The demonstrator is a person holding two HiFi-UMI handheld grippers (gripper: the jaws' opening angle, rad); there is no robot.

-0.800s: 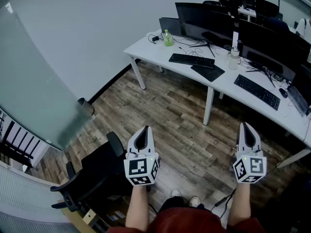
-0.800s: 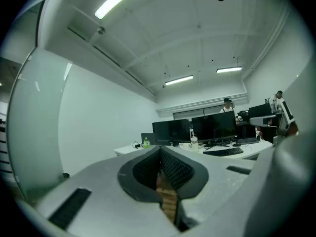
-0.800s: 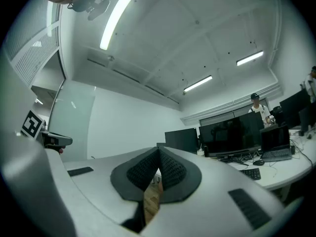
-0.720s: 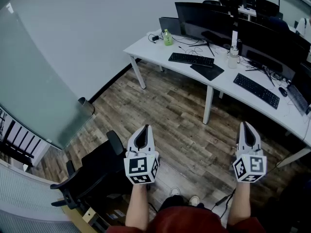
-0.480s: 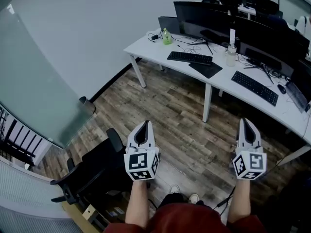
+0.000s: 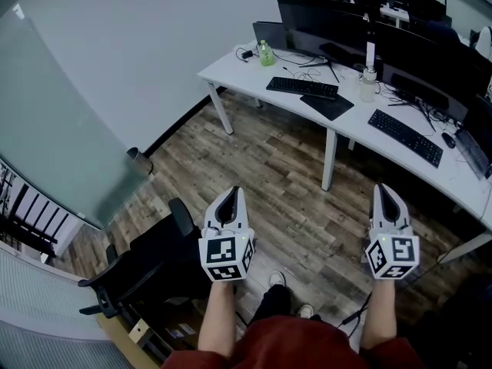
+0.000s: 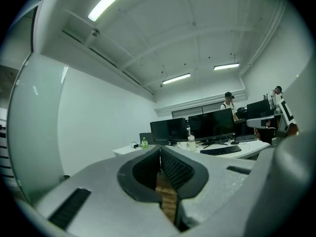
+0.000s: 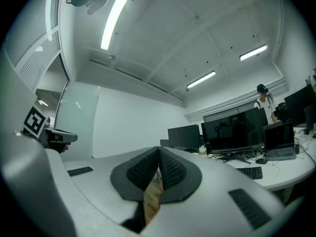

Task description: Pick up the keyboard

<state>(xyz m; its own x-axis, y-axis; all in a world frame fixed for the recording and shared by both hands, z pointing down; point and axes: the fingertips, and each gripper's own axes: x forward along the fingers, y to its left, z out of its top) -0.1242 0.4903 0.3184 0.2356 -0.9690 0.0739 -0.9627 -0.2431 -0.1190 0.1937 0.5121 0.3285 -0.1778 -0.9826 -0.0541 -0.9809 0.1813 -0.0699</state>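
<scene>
Two black keyboards lie on the long white desk (image 6: 231, 75) far ahead: one keyboard (image 6: 302, 88) toward the left, a second keyboard (image 6: 405, 137) toward the right. Both are well beyond my reach. My left gripper (image 6: 229, 197) is held over the wooden floor, jaws shut and empty. My right gripper (image 6: 383, 196) hangs level beside it, also shut on nothing. In the left gripper view the left gripper (image 7: 159, 149) points toward the desk, with a keyboard (image 7: 220, 150) showing beyond it. In the right gripper view the right gripper (image 8: 158, 150) is closed, with a keyboard (image 8: 252, 172) at the right.
Dark monitors (image 6: 323, 26), a green bottle (image 6: 266, 55), a clear bottle (image 6: 367, 83) and a black mouse pad (image 6: 327, 106) crowd the desk. A black office chair (image 6: 146, 267) stands at my left. A frosted glass partition (image 6: 61, 152) runs along the left. People (image 7: 228, 101) stand behind the monitors.
The view has shifted slightly: both grippers sit a little higher in the picture and the desk appears marginally nearer. Both grippers stay shut.
</scene>
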